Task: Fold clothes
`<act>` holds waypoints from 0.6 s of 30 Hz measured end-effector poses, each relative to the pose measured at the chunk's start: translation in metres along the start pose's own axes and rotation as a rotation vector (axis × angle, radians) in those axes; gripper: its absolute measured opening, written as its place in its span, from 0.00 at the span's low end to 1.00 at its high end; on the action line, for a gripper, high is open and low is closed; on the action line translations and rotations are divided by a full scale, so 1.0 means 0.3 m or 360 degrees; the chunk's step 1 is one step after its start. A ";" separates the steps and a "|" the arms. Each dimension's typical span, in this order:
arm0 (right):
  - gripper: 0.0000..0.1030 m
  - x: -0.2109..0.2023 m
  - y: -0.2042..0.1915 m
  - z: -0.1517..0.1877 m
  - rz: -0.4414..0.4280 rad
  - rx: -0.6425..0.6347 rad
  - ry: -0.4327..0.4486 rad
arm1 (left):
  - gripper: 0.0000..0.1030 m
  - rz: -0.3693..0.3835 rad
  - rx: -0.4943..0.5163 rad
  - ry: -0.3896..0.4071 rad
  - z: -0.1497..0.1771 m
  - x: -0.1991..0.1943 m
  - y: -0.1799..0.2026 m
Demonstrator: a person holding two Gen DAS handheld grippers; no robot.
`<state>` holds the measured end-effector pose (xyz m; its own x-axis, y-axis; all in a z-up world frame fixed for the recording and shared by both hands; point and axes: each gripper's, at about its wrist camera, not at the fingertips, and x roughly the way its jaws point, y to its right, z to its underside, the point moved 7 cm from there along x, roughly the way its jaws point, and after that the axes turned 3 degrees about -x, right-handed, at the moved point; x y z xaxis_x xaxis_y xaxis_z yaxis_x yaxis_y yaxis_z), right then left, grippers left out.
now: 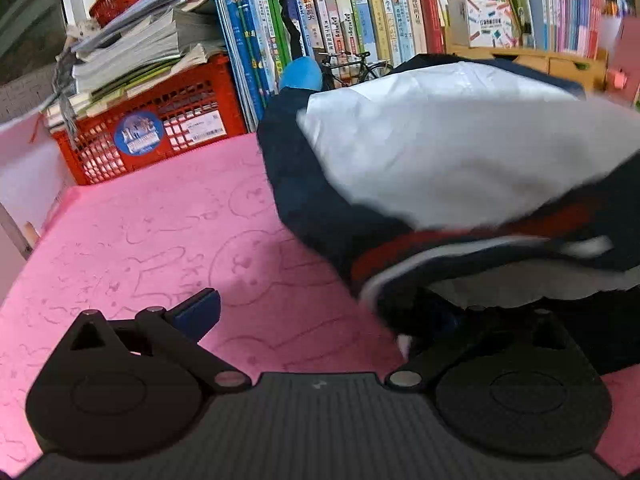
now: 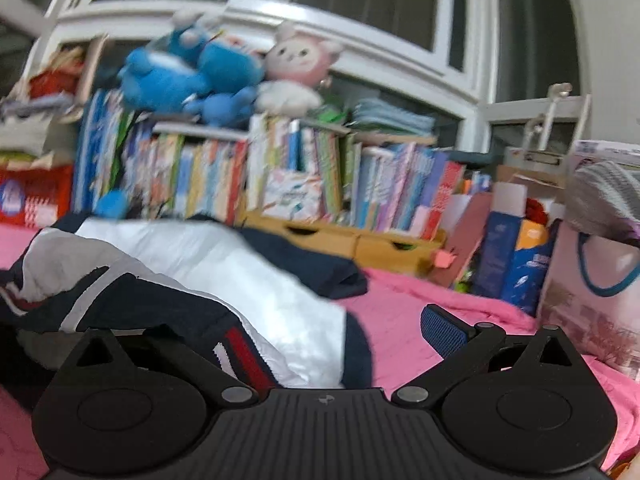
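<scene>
Left tongs (image 1: 320, 320) gape wide above the pink bench (image 1: 140, 220), empty, one finger hidden under the navy-and-white jacket (image 1: 440, 160) heaped at two o'clock. Right tongs (image 2: 320, 336) gape too, jacket (image 2: 224, 276) draped over the ten o'clock finger.

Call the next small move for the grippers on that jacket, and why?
Probably close both grippers on the hem before lifting. The left gripper and right gripper are open, each with one finger hidden under the navy and white jacket, bunched on the pink mat. Whether fabric sits between the fingers isn't clear.
</scene>
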<state>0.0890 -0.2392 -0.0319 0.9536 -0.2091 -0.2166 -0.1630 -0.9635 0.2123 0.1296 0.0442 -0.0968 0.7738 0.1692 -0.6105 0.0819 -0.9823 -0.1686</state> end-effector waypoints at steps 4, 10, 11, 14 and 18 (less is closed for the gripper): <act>1.00 -0.026 0.096 0.014 0.0035 0.0009 0.0008 | 1.00 -0.0033 -0.0200 0.0070 -0.031 -0.014 -0.083; 1.00 -0.050 0.017 0.213 0.0006 -0.0393 -0.0151 | 1.00 -0.0090 -0.0502 0.0247 -0.065 -0.122 -0.248; 1.00 -0.053 0.002 0.240 0.0014 -0.0448 -0.0161 | 1.00 -0.0128 -0.0501 0.0280 -0.063 -0.138 -0.266; 1.00 -0.059 0.001 0.269 0.0060 -0.0463 -0.0163 | 1.00 -0.0156 -0.0446 0.0206 -0.035 -0.112 -0.286; 1.00 -0.069 0.079 0.209 0.0109 -0.0264 -0.0142 | 1.00 -0.0161 -0.0451 0.0136 0.029 -0.110 -0.303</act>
<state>0.0496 -0.2680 -0.0821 0.9144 -0.2943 -0.2780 -0.1758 -0.9073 0.3820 0.0912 0.1285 -0.0682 0.8017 0.2718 -0.5323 0.3237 -0.9462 0.0044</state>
